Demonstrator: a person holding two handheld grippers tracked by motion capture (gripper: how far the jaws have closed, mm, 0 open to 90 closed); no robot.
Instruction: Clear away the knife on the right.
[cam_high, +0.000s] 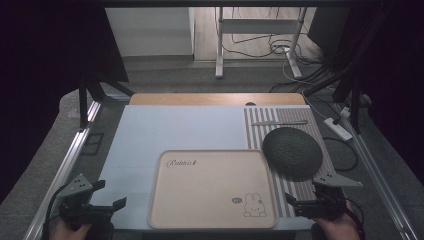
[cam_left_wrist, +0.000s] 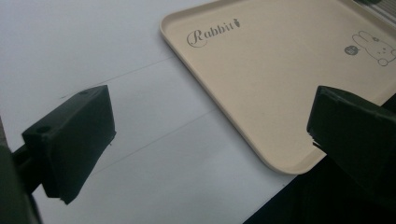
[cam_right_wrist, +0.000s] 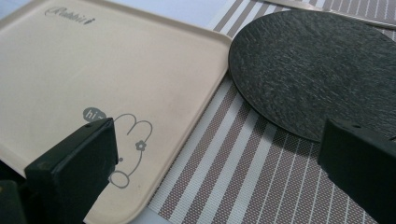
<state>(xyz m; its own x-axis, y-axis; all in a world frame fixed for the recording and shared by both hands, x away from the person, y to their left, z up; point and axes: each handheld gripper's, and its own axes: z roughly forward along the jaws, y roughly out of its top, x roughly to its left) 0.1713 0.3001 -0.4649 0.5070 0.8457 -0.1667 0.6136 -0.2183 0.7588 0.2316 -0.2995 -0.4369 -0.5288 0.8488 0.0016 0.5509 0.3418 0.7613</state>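
High view: above desk's (cam_high: 175, 125) near edge, facing forward and down, far off. Left gripper view: close, low, across tray's (cam_left_wrist: 280, 84) corner. Right gripper view: close, over tray (cam_right_wrist: 116, 70) and dark plate (cam_right_wrist: 317, 65). All share tray (cam_high: 212, 187).

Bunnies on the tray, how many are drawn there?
1. A single bunny is drawn in the near right corner of the beige tray, beside a small dark speech bubble. The right gripper view shows part of it behind a jaw.
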